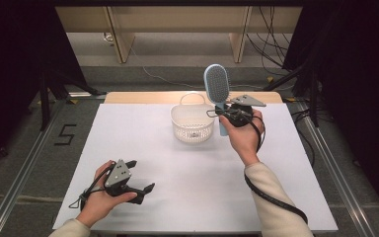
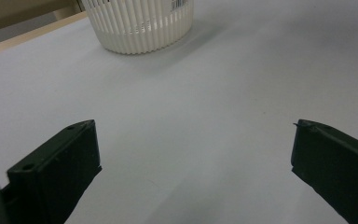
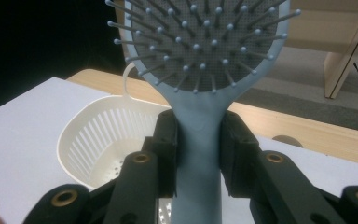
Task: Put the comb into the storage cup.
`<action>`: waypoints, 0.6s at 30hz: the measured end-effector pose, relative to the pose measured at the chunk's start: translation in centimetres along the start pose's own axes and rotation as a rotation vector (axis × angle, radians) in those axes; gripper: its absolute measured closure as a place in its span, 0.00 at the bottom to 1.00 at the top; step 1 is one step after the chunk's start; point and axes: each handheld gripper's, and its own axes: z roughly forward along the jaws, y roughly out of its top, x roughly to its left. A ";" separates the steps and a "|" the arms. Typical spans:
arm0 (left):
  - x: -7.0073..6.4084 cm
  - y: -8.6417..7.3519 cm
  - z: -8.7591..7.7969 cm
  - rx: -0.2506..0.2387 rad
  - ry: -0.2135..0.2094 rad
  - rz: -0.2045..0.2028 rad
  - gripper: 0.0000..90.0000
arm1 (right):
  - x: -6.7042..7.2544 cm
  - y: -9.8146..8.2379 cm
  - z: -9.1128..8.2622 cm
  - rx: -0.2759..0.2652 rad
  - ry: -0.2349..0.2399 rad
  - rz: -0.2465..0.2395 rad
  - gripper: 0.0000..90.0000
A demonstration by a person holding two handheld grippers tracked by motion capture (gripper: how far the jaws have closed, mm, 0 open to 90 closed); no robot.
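The hairbrush [image 1: 216, 85] is pale blue with a grey bristle pad and stands upright above the far right part of the worktop [image 1: 192, 173], just right of the basket [image 1: 192, 123], head up and handle down. In the right gripper view its handle [image 3: 199, 154] sits squarely between the two black jaws, which press on it from both sides; the bristles [image 3: 200, 42] face the camera. The right tool [image 1: 231, 116] is thus closed on the handle, held in the person's right hand [image 1: 244, 136], raised off the white surface.

The basket is white, round and slotted, with a thin loop handle at its far rim. It stands on the worktop at far centre; a label with a barcode [image 2: 179, 3] shows on its wall in the left gripper view.

The left tool [image 1: 140, 180] rests low at the near left of the worktop in the left hand [image 1: 101, 195], well apart from the basket. Its jaws stand wide apart with nothing between them, only bare white surface.
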 end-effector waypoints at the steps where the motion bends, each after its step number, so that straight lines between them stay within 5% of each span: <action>1: 0.0 0.0 0.0 0.000 0.000 0.000 0.01 | 0.0 0.0 0.0 0.000 0.001 -0.001 0.79; 18: 0.0 0.0 0.0 0.001 -0.001 0.001 0.01 | 0.4 0.1 0.4 -0.001 0.008 -0.006 0.79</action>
